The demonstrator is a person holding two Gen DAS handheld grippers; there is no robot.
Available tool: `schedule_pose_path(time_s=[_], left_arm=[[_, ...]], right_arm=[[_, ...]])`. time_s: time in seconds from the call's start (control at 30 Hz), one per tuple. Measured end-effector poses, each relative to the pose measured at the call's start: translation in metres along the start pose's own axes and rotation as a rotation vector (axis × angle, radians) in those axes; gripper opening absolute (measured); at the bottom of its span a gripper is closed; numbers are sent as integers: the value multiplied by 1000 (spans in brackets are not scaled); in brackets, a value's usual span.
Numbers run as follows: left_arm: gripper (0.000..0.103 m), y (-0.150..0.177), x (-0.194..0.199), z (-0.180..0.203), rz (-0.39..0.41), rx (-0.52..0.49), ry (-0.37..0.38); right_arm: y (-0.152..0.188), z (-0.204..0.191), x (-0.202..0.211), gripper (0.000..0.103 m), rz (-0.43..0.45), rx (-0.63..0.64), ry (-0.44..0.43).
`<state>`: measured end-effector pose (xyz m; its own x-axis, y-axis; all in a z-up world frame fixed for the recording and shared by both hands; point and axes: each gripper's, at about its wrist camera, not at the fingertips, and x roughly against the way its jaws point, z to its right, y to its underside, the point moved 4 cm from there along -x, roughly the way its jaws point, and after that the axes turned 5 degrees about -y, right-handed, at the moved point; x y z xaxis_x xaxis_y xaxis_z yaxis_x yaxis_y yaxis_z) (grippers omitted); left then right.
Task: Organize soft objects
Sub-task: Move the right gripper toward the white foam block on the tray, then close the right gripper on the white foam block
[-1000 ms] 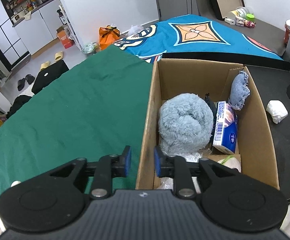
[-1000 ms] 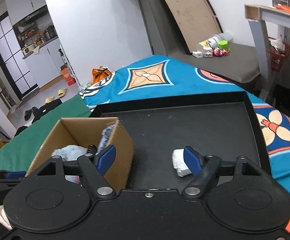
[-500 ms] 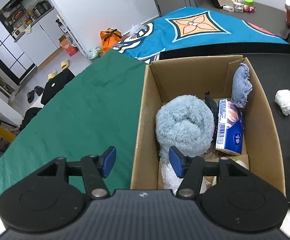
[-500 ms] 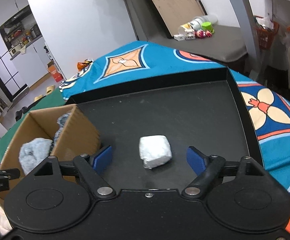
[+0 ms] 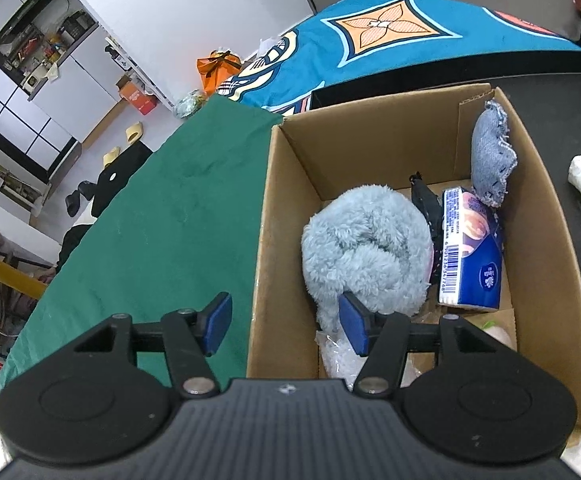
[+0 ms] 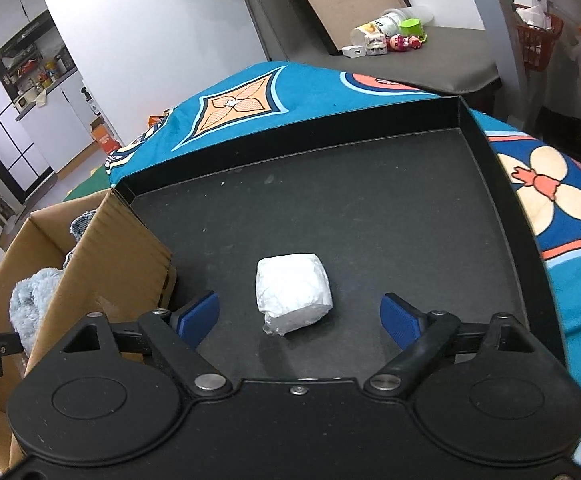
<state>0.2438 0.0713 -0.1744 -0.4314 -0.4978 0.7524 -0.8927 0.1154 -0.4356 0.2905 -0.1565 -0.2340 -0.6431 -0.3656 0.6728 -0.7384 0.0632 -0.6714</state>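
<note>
A cardboard box [image 5: 530, 264] already holds a rolled fleece [image 5: 366, 248], tissue pack [image 5: 470, 256] and denim pouch [image 5: 490, 156]; one white bundle [image 6: 292, 294] remains on the black tray [image 6: 370, 216], at the box's 3 o'clock, between the right gripper [image 6: 300, 318]'s empty, widening jaws; the left gripper [image 5: 284, 322] straddles the box's wall, half-open, holding nothing

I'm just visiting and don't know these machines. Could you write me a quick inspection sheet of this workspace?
Surface: black tray on patterned blue cloth; green cloth alongside.
Job's things: white wrapped bundle on the tray; cardboard box holds fluffy blue towel, tissue pack, denim pouch.
Clutter: toys, cup on the far bench.
Grippers: left gripper open, straddling the box wall; right gripper opening around the bundle, not touching.
Cables: nothing seen.
Surroundings: kitchen, slippers on floor.
</note>
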Motion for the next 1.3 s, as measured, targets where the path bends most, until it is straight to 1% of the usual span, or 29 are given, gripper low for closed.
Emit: schedule_pose_path(time_s=[0.1,0.13,0.2,0.23,0.27,0.37,0.43,0.57,0.7,0.83,0.93,1.0,1.07,1.1,1.17,1.3], left_arm=[[58,0,-1,0,-7,-1,-2],[58,0,-1,0,-7,-3,-3],[58,-1,-2,-1,-8,-4,-6],[58,-2,-2,-1,-9,-3,-7],[58,-1,-2,-1,-8,-2,-8],[58,-1,-2,-2,-7,3,-10],[58,1,-1,-2,-6,5,-10],[58,2,2,-4,0,9,-9],[58,6,5,-8,2,19,-6],[58,8,8,-12,8,24,-5],[58,10,10,-14,11,27,-4],[58,11,10,-14,11,26,-4],[58,12,10,-16,10,27,-4],[58,12,10,-16,9,28,-3],[58,13,9,-16,8,29,-2],[58,12,6,-15,2,29,-4]], right_arm=[[1,-1,-1,86,19,11,-7],[2,-2,0,83,26,20,-4],[3,-2,1,72,32,32,0],[2,-1,1,57,31,30,-1],[2,1,1,37,24,22,-2],[3,7,5,36,18,3,6],[4,9,12,36,21,17,30],[9,15,27,36,16,-2,41],[13,16,37,36,8,8,61],[18,21,40,36,-14,2,82],[21,24,41,39,-35,-8,99],[22,25,41,43,-33,-12,102],[22,26,40,61,-31,-8,102],[22,25,40,65,-23,-8,101],[22,25,39,79,-13,-8,103],[23,22,33,81,-25,12,116]])
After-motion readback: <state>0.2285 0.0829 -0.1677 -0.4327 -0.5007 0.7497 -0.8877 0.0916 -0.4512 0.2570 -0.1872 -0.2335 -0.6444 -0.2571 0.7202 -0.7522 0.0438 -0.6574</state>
